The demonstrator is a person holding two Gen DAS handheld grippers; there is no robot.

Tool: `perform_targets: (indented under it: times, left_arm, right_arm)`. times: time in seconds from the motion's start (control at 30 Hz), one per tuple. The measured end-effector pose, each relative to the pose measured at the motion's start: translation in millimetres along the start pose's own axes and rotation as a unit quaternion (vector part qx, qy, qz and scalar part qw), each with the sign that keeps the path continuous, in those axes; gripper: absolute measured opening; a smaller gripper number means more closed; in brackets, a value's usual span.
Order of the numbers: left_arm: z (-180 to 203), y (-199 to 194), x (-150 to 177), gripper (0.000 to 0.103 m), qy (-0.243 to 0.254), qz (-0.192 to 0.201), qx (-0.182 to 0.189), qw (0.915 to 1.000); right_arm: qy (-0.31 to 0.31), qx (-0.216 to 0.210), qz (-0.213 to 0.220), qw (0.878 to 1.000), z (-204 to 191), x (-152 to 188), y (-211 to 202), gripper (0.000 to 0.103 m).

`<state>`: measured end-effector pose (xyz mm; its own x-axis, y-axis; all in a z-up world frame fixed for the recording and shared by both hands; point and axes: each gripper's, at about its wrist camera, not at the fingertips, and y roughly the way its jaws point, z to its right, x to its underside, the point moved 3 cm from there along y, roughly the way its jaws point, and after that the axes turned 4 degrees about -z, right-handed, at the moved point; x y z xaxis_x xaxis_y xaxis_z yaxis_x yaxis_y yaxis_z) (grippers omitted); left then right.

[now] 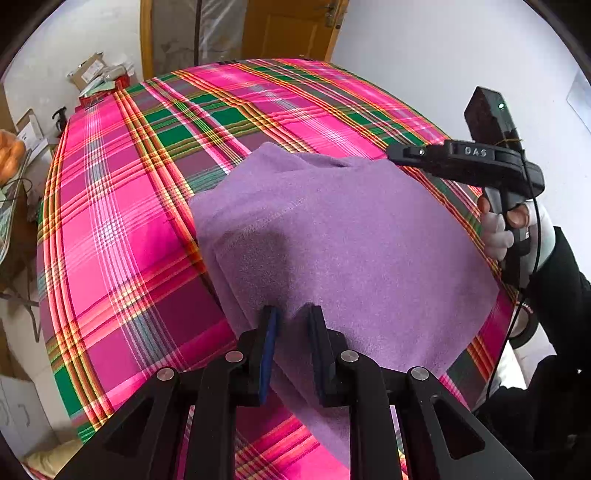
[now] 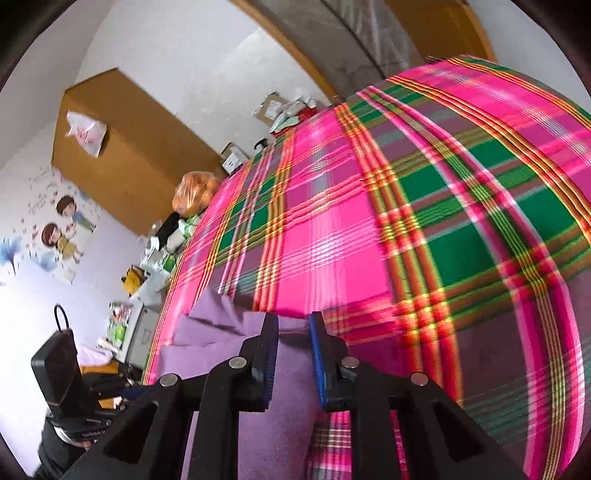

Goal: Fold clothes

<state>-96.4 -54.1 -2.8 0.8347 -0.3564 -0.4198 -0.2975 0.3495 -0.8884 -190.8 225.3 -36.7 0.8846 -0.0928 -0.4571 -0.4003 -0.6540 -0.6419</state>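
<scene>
Cloth: a purple fleece garment [image 1: 343, 236] lies on the plaid sheet [image 1: 122, 206], toward the near right part of the surface; it is rumpled, with a raised fold near its far edge and a doubled layer along its left edge.
Left tongs: the left tongs [image 1: 292, 317] are at the garment's near edge with a ridge of purple fabric rising between the two blue-padded fingers; the fingers stand a little apart, and whether they pinch the fabric cannot be told.
Right tongs: in the left wrist view the right tongs [image 1: 397, 153] hang over the garment's far right corner, seen side-on, so their opening cannot be judged there. In the right wrist view the right tongs [image 2: 293, 325] show a clear gap between the fingers, with purple cloth [image 2: 221, 328] below and to the left of them and nothing clamped.
Hand: a white-gloved hand [image 1: 506, 225] grips the right tool's handle, a dark sleeve behind it.
Surface: the pink, green and yellow plaid sheet [image 2: 406, 206] covers the whole top.
Background: a wooden door [image 1: 291, 26] at the far wall, boxes and papers [image 1: 96, 72] beside the far left corner, a cartoon wall sticker [image 2: 62, 229] and a brown cabinet [image 2: 122, 147] in the right wrist view.
</scene>
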Motion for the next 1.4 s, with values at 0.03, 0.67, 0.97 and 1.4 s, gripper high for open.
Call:
perform_targets:
  times: [0.03, 0.67, 0.97, 1.4]
  left_arm:
    - [1, -1, 0, 0.019, 0.000, 0.000, -0.001, 1.0000]
    - [-28, 10, -28, 0.019, -0.083, 0.030, -0.030, 0.9956]
    - [-22, 4, -13, 0.020, -0.066, 0.026, -0.034, 0.9969]
    - [-6, -9, 26, 0.020, -0.030, 0.001, -0.030, 0.9991]
  right_arm:
    - [0.002, 0.003, -0.007, 1.000, 3, 1, 4, 0.018]
    - [-0.028, 0.014, 0.008, 0.999, -11, 38, -21, 0.018]
    - [-0.137, 0.060, 0.016, 0.989, -44, 67, -39, 0.018]
    - [-0.113, 0.067, 0.007, 0.991, -27, 84, -59, 0.043]
